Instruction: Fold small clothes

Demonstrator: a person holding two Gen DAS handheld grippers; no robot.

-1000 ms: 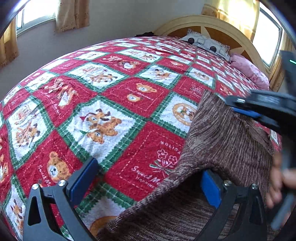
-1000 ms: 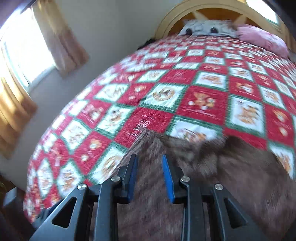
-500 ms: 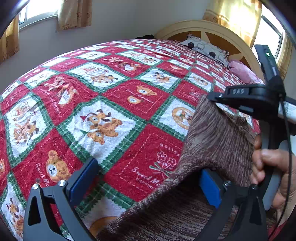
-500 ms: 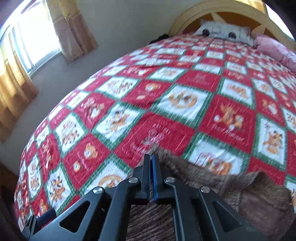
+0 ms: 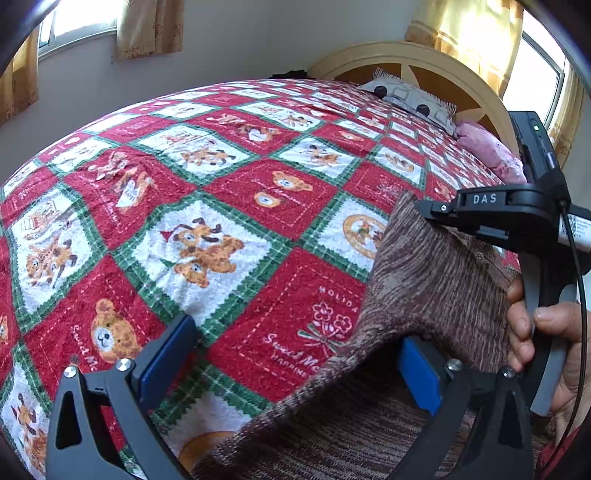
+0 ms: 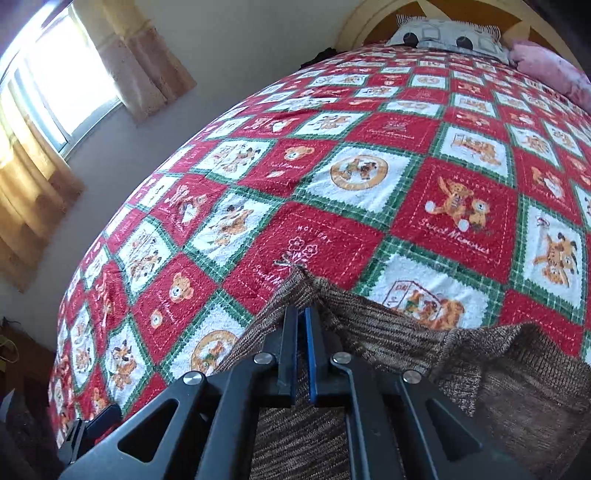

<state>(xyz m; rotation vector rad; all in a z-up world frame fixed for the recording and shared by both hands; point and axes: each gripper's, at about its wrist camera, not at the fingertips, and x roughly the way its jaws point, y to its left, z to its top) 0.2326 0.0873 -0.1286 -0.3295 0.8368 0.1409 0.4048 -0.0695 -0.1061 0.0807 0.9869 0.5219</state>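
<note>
Lying on the near part of the red teddy-bear quilt (image 6: pixel 332 177), the brown knit garment (image 5: pixel 436 280) has one corner lifted, pinched between the closed right gripper (image 6: pixel 301 314). The left gripper (image 5: pixel 291 354) gapes wide over the garment's near edge, gripping nothing.

A red, white and green patchwork bedspread (image 5: pixel 229 206) printed with teddy bears covers the bed. At its far end a grey patterned pillow (image 6: pixel 448 35) and a pink pillow (image 5: pixel 487 149) lie against the curved wooden headboard (image 5: pixel 413 62). Tan curtains (image 6: pixel 144 55) hang beside the bright windows.
</note>
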